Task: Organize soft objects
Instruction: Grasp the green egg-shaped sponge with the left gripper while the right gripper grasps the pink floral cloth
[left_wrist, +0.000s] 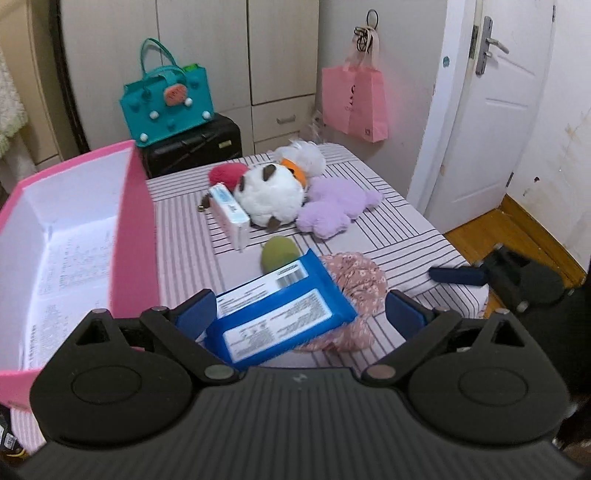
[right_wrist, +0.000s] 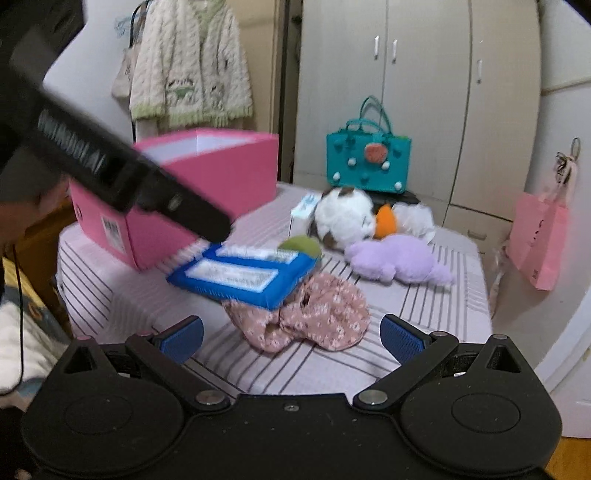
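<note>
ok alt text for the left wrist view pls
The open left gripper straddles a blue wipes pack lying on floral cloth on a striped bed. An open pink box stands left; plush toys lie beyond.

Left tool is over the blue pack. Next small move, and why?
Probably close the left tool on the blue wipes pack. The pack lies between its open fingers, partly on the floral cloth, and the open pink box sits right beside it to receive it.
</note>
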